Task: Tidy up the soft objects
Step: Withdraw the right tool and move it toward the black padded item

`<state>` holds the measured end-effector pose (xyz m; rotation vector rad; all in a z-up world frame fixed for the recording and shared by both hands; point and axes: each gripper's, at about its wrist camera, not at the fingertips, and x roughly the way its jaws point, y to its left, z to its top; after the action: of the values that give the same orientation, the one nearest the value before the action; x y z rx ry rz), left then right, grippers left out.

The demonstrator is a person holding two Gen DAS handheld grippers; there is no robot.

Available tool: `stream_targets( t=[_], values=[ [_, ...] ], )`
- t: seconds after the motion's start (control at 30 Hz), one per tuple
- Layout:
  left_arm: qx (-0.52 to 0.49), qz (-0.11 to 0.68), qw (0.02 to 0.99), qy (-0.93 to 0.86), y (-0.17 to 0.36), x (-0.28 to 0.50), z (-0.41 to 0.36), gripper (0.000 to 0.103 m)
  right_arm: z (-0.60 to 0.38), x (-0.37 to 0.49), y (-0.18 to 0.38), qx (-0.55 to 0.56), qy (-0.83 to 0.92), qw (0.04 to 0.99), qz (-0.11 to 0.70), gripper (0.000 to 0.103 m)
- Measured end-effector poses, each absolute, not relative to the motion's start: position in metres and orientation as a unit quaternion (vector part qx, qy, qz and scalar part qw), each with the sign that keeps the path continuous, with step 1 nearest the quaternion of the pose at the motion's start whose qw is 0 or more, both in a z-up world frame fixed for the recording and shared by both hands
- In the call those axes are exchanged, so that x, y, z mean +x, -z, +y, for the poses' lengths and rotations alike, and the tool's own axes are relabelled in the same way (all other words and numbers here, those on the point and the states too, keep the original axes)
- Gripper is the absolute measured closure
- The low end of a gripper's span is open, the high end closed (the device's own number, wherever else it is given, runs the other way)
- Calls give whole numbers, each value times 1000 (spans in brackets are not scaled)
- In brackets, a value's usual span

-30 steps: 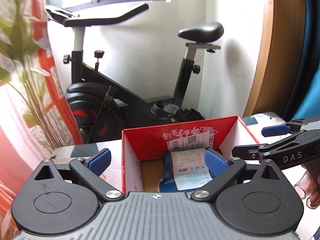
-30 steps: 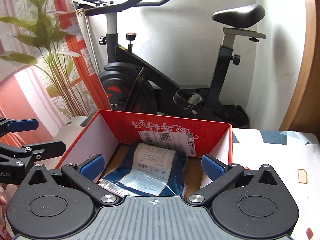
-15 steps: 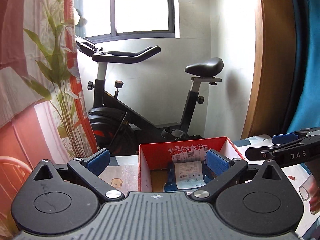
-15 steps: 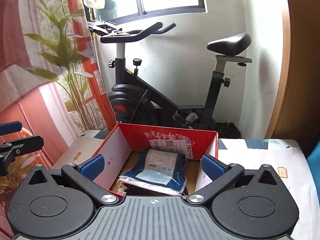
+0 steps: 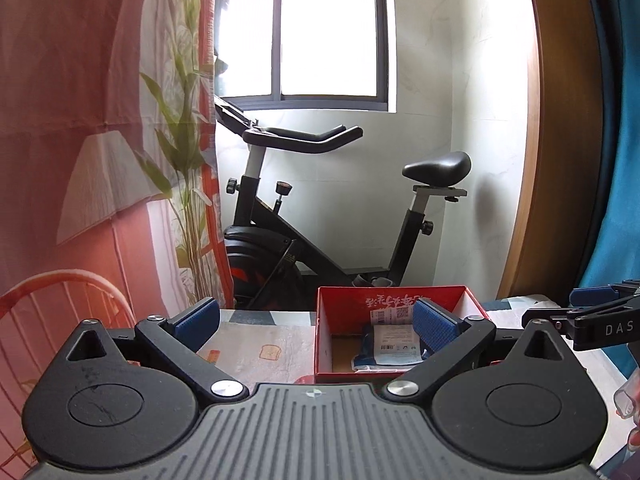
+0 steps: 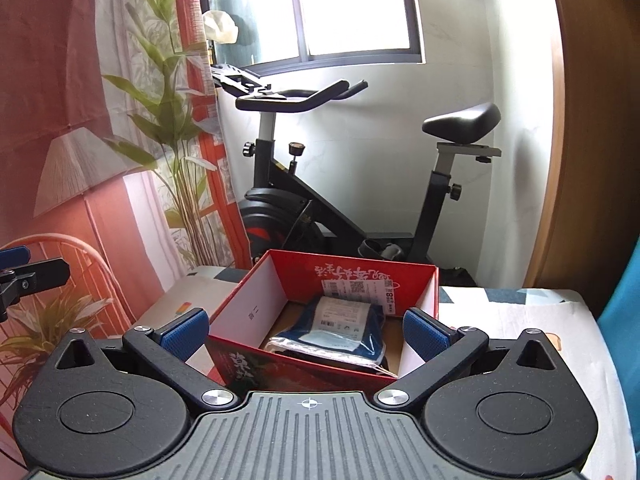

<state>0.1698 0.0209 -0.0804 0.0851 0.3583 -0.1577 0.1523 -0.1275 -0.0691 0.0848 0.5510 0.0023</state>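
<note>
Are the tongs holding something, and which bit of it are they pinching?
Nothing. The left tongs and right tongs are both open and empty. The blue packet lies loose in the red box.

The left gripper is showing a matte black body with a ribbed grey centre plate, two round black discs, silver pivot screws and blue textured fingertips. The right gripper is looking identical, its side arm bearing white "DAS" lettering.
</note>
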Motion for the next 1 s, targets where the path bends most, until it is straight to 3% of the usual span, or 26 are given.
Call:
stream_targets(
  t=[0.43,1.0],
  values=[
    [14,164,985,45,107,111,42,0,-117,88,94,50,31,969,241,0],
    [12,200,978,58,163,120,46,0,-118,69,150,31,32,967,252,0]
  ],
)
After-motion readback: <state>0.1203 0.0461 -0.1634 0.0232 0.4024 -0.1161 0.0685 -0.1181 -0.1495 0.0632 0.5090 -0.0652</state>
